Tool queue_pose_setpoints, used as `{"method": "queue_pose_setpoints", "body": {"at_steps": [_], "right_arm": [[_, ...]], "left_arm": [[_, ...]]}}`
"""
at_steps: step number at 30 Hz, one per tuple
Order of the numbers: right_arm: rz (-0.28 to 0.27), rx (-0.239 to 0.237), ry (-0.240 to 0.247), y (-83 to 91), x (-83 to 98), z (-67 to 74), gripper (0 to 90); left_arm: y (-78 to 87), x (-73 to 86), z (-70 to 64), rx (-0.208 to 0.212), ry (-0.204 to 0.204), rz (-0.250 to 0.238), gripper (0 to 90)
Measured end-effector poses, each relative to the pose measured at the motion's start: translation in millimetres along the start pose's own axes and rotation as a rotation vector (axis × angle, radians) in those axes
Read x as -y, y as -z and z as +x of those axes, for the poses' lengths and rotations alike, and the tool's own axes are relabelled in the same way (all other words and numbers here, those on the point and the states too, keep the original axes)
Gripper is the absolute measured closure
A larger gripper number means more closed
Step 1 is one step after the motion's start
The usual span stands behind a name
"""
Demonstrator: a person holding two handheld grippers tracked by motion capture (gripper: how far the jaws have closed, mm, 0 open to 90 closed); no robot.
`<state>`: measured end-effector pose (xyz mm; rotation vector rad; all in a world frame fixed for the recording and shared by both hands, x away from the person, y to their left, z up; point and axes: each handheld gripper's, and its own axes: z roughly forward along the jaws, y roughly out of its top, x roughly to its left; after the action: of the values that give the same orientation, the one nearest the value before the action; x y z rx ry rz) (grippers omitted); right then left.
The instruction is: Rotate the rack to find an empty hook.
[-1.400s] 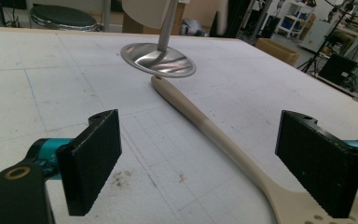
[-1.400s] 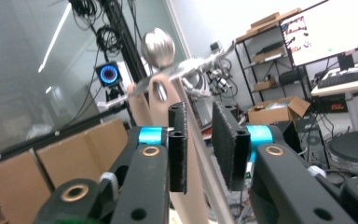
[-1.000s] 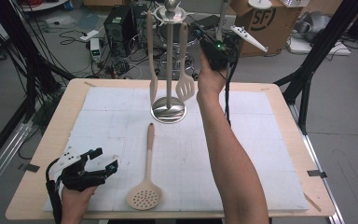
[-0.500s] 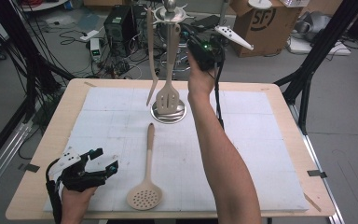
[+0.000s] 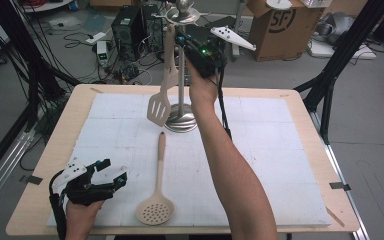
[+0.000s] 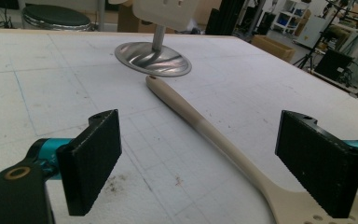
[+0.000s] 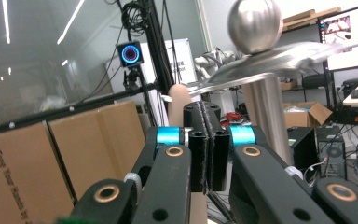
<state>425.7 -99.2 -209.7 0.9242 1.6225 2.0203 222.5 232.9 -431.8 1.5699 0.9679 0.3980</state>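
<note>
A steel utensil stand rises at the table's far middle, its ball top close in the right gripper view. A beige slotted spatula hangs from the stand's top and is tilted to the left. My right gripper is raised at the spatula's upper handle. Its jaws are pressed flat together, and the handle's tip shows just behind them. A beige skimmer spoon lies flat near the front. My left gripper rests open to its left, with the spoon's handle running ahead between the pads.
A white gridded mat covers the wooden table. The stand's round base sits just beyond the spoon handle's end. Cardboard boxes, cables and black frame legs lie beyond the far edge.
My right hand has moved left along the stand's top. The hanging spatula has swung left with it, from right of the pole to left of it. The left gripper has stayed put.
</note>
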Motion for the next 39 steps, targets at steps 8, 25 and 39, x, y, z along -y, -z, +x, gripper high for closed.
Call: {"method": "queue_pose_setpoints", "body": {"at_steps": [8,25,39], "right_arm": [[-0.038,0.056,-0.082,18.0,-4.1,-24.5,89.8],[-0.086,0.053,-0.095,23.0,-12.2,-27.8,89.9],[-0.046,0.025,0.0,3.8,-8.5,2.5,89.9]], "left_arm": [[4.5,0.6,0.7,-0.008,0.002,-0.004,15.0],[16.5,2.6,3.9,-0.037,0.011,-0.013,15.1],[17.3,2.9,4.3,-0.039,0.014,-0.016,15.1]]}}
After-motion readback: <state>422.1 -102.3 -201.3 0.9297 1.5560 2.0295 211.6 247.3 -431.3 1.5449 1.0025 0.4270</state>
